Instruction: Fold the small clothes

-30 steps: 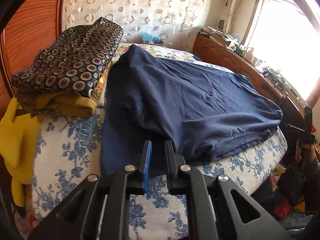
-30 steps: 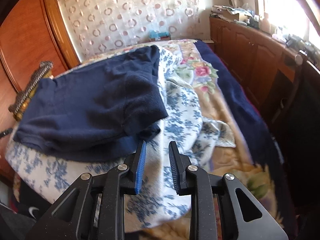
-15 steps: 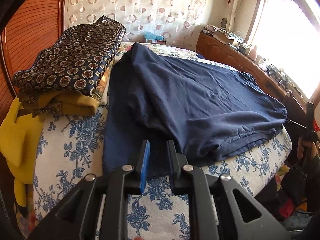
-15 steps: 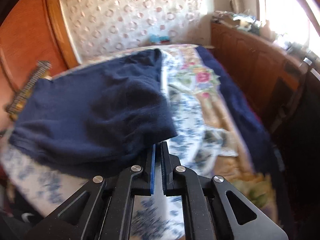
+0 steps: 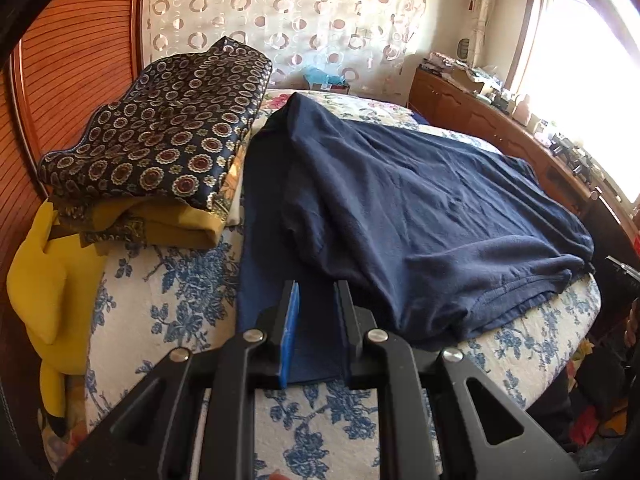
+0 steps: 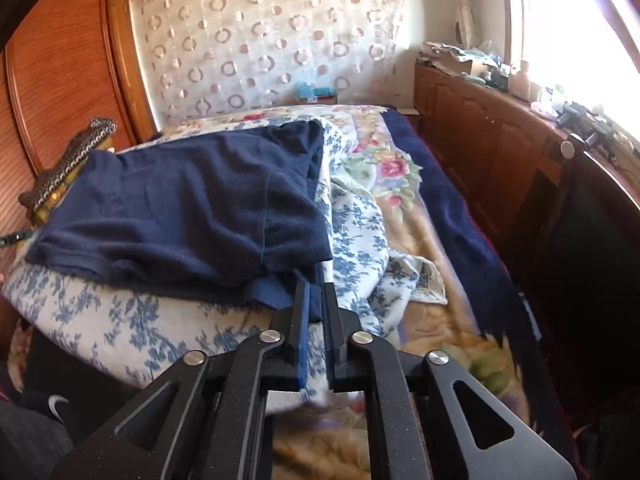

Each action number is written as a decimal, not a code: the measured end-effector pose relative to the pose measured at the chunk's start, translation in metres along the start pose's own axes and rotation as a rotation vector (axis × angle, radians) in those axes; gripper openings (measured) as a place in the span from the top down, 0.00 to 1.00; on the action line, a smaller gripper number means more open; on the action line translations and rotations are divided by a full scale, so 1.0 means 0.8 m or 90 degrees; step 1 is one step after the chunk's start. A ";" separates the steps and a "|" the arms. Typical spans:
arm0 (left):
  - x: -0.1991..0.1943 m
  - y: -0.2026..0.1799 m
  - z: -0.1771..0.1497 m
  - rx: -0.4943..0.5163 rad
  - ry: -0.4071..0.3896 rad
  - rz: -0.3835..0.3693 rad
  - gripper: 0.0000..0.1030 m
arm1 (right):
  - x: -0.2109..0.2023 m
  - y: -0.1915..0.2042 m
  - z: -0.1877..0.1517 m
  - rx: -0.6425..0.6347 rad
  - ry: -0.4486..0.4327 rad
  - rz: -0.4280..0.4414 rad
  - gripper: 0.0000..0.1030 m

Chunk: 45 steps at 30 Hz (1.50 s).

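A navy blue shirt [image 5: 420, 208] lies spread on the bed's blue-flowered cover [image 5: 180, 300], partly folded over itself. My left gripper [image 5: 317, 286] is at the near hem, its narrow gap filled by the lower layer of navy cloth, and it is shut on it. In the right wrist view the same shirt [image 6: 192, 200] lies to the left. My right gripper [image 6: 316, 286] pinches the shirt's near right corner. Its jaws are opening slightly, with navy fabric still between the pads.
A folded dark cloth with ring patterns [image 5: 160, 136] sits on mustard-yellow fabric [image 5: 40, 280] at the left bed edge. A rose-printed blanket [image 6: 400, 168] is rumpled to the right. Wooden cabinets [image 6: 480, 140] with clutter run under the window.
My right gripper moved in from beside the shirt, closed on its near corner and rose a little with it. The left gripper stayed on the hem.
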State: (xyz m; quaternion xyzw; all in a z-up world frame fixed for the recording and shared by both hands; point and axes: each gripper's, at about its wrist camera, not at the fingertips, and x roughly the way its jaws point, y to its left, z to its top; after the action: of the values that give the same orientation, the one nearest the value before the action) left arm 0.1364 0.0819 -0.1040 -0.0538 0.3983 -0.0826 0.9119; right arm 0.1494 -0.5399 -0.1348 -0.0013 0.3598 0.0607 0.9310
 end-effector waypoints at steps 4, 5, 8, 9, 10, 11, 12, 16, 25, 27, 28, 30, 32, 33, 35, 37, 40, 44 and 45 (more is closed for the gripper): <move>0.011 0.005 0.001 0.004 0.019 0.019 0.85 | 0.000 0.012 0.010 -0.003 -0.030 0.011 0.85; 0.014 0.007 0.001 0.004 0.026 0.023 0.84 | 0.000 0.015 0.012 -0.006 -0.036 0.013 0.83; 0.026 0.011 -0.003 0.006 0.046 0.045 0.82 | 0.004 0.033 0.019 -0.019 -0.046 0.023 0.79; 0.028 0.013 -0.004 0.007 0.050 0.045 0.82 | 0.006 0.041 0.022 -0.024 -0.048 0.029 0.79; 0.031 0.017 -0.006 0.005 0.053 0.044 0.81 | 0.007 0.048 0.024 -0.031 -0.051 0.038 0.79; 0.033 0.020 -0.007 0.001 0.057 0.045 0.81 | 0.009 0.055 0.026 -0.036 -0.052 0.044 0.78; 0.033 0.024 -0.007 -0.003 0.052 0.041 0.81 | 0.012 0.062 0.027 -0.043 -0.053 0.051 0.77; 0.034 0.034 -0.007 -0.008 0.053 0.053 0.80 | 0.024 0.101 0.030 -0.078 -0.054 0.080 0.76; 0.040 0.044 -0.003 -0.001 0.043 0.068 0.75 | 0.042 0.139 0.021 -0.105 -0.044 0.118 0.76; 0.043 0.046 0.002 -0.008 0.048 0.037 0.73 | 0.045 0.138 0.019 -0.100 -0.040 0.120 0.76; 0.043 0.045 0.003 -0.015 0.053 0.013 0.73 | 0.045 0.136 0.018 -0.096 -0.039 0.120 0.76; 0.047 0.048 0.010 -0.038 0.065 -0.046 0.72 | 0.045 0.128 0.016 -0.086 -0.037 0.123 0.76; 0.052 0.053 0.016 -0.072 0.073 -0.085 0.72 | 0.046 0.123 0.015 -0.074 -0.035 0.123 0.76; 0.055 0.057 0.018 -0.089 0.074 -0.098 0.72 | 0.046 0.120 0.014 -0.070 -0.035 0.123 0.76; 0.060 0.067 0.021 -0.132 0.077 -0.141 0.72 | 0.045 0.116 0.013 -0.064 -0.036 0.122 0.76; 0.065 0.074 0.023 -0.168 0.081 -0.179 0.72 | 0.044 0.113 0.011 -0.060 -0.035 0.123 0.76; 0.070 0.078 0.026 -0.192 0.085 -0.199 0.72 | 0.045 0.113 0.010 -0.060 -0.034 0.122 0.76; 0.076 0.066 0.035 -0.174 0.090 -0.177 0.72 | 0.046 0.113 0.009 -0.062 -0.034 0.121 0.76; 0.078 0.063 0.039 -0.168 0.091 -0.170 0.72 | 0.046 0.113 0.009 -0.061 -0.034 0.121 0.76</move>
State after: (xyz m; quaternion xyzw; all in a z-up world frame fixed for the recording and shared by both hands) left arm 0.2067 0.1205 -0.1363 -0.2193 0.4587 -0.1531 0.8474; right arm 0.1706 -0.4457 -0.1505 -0.0098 0.3304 0.1658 0.9291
